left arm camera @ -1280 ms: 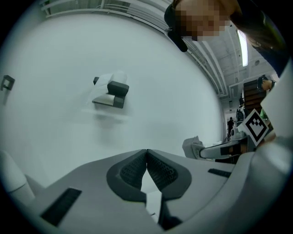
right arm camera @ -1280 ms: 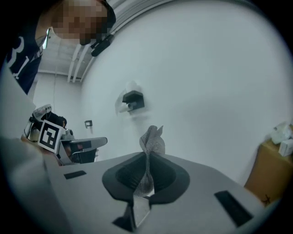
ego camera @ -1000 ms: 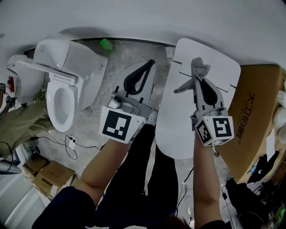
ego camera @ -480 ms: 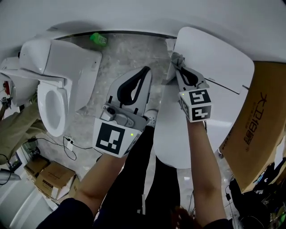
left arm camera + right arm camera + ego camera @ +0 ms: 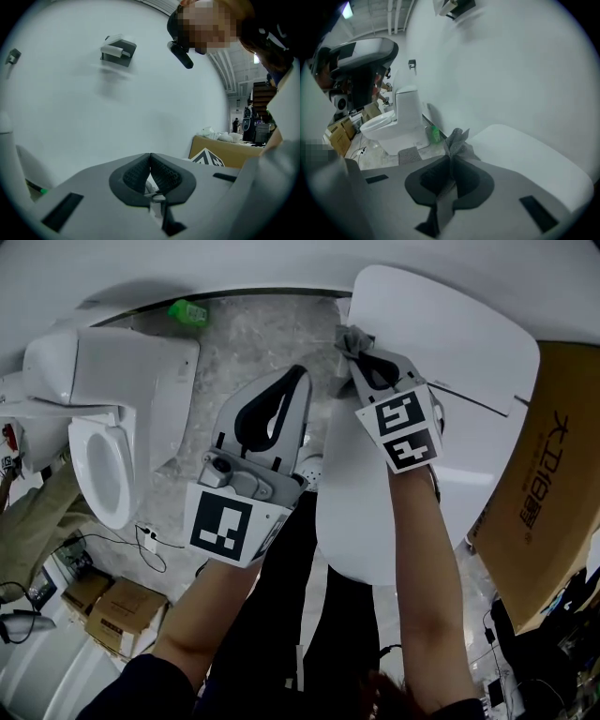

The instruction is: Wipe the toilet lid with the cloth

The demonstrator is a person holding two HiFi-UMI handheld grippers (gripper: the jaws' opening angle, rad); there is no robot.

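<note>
The white toilet lid (image 5: 459, 362) fills the upper right of the head view. My right gripper (image 5: 354, 345) is shut on a grey cloth (image 5: 349, 337) at the lid's far left corner. In the right gripper view the cloth (image 5: 457, 138) sticks up from between the shut jaws of the right gripper (image 5: 451, 161), with the lid (image 5: 529, 157) just beyond on the right. My left gripper (image 5: 298, 381) hangs over the floor to the left of the lid, jaws shut and empty. In its own view the left gripper (image 5: 150, 160) faces a bare white wall.
A second toilet (image 5: 103, 418) with its seat open stands at the left; it also shows in the right gripper view as a toilet (image 5: 396, 124). A green bottle (image 5: 187, 311) lies on the floor by the wall. A cardboard box (image 5: 553, 493) stands right of the lid. Small boxes (image 5: 103, 610) and cables lie lower left.
My right gripper has carried the cloth from the middle of the lid leftward to its far left corner. The left gripper has shifted only slightly.
</note>
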